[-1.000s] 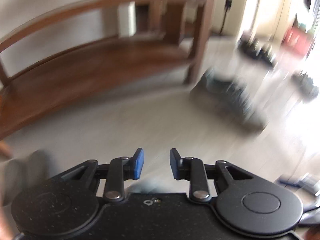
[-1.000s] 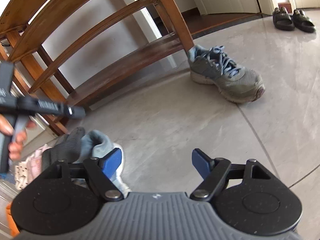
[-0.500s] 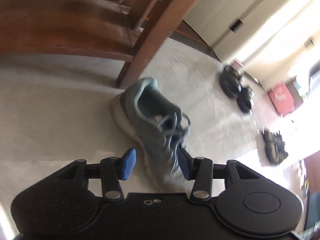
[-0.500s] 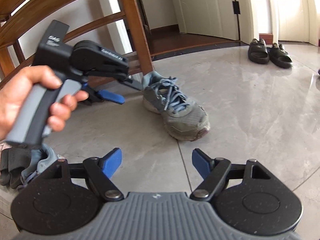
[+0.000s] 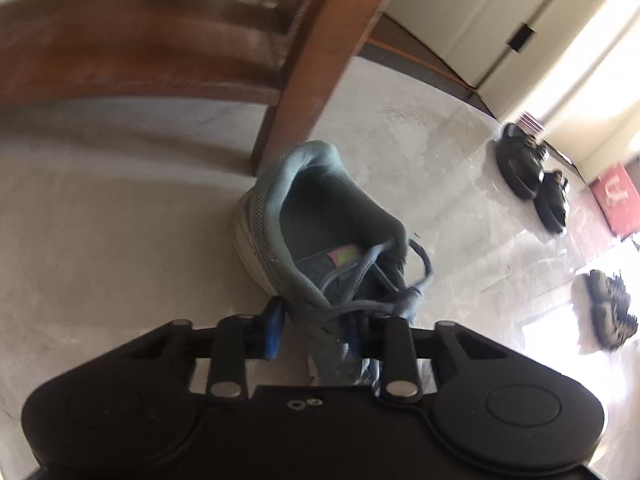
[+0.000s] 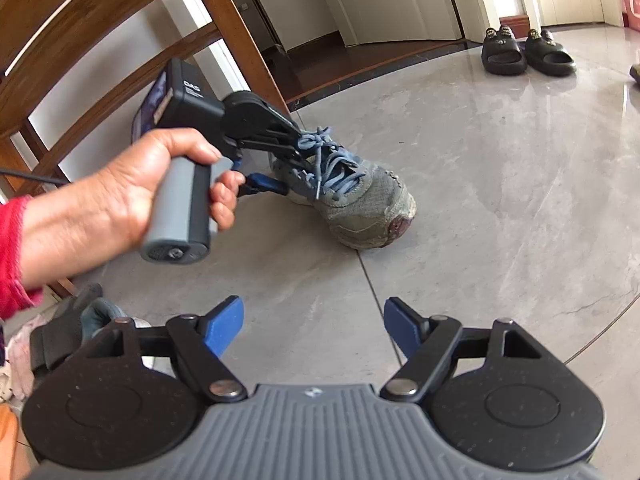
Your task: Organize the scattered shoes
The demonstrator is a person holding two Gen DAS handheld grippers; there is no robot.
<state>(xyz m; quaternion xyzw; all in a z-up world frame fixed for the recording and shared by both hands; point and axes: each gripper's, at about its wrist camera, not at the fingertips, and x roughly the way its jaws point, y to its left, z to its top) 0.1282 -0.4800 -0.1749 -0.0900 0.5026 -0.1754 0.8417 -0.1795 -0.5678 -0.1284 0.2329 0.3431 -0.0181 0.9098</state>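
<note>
A worn grey sneaker [image 5: 320, 200] with blue laces stands on the floor beside the wooden rack's leg [image 5: 320, 60]. My left gripper [image 5: 312, 320] comes down on it from the heel side. Its jaws are closing, one pad outside the shoe's side wall and the other inside under the laces, pinching the wall. The right wrist view shows the same grip: the left gripper [image 6: 286, 164], held by a hand, on the sneaker [image 6: 360, 208]. My right gripper [image 6: 314, 320] hovers open over bare floor, short of the shoe, with nothing between its fingers.
A wooden shoe rack [image 6: 100, 40] stands behind the sneaker. A pair of black slides [image 6: 528, 52] sits near the doors. Another dark shoe [image 5: 608, 312] lies off to the right. A second grey-blue sneaker [image 6: 100, 312] and cloth lie at the lower left.
My left gripper has swung from the rack down onto the grey sneaker and its jaws have narrowed around the shoe's side. The right gripper has drifted slightly and stays open.
</note>
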